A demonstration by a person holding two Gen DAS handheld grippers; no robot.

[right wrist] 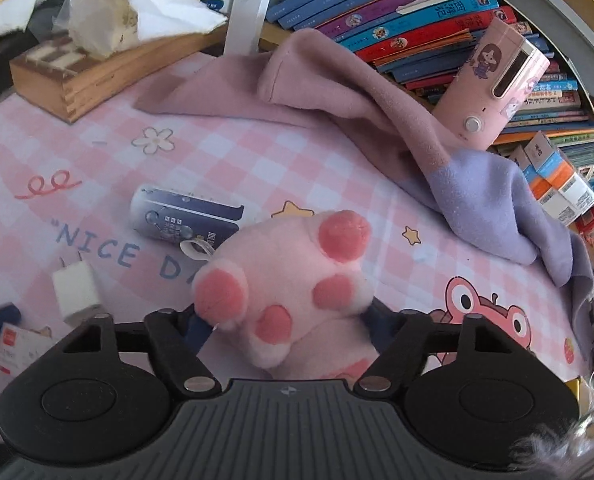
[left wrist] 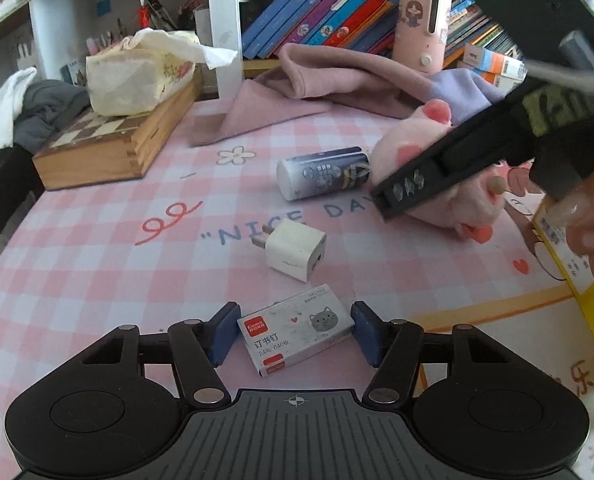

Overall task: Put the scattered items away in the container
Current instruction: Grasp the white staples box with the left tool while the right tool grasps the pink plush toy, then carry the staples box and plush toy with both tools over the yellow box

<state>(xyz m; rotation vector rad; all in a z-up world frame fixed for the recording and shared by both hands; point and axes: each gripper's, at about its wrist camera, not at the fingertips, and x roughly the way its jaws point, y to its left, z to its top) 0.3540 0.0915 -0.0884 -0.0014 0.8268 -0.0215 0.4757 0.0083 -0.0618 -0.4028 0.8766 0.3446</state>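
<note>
the left tool (left wrist: 295,334) sits low over the pink checked counter (left wrist: 97,260) with the small staple box (left wrist: 297,330) between its blue pads; the right pad touches the box's end, the left pad stands right at its other end, so the tool is clenched on the box, which lies flat on the counter; just beyond it lies a white charger plug (left wrist: 295,250), and farther back a blue-and-white cylinder (left wrist: 323,174) on its side.

the right tool (right wrist: 285,326) is clenched on the pink plush toy (right wrist: 289,280); both pads are pressed into its soft body, its round pink paws pointing up toward the camera; in the left view the same tool comes in from the right, held by a person's hand (left wrist: 593,216), beside a yellow box edge (left wrist: 577,272); whether that is the container cannot be told.

a pink and lilac cloth (right wrist: 377,112) is heaped at the back near the books (right wrist: 397,12).
</note>
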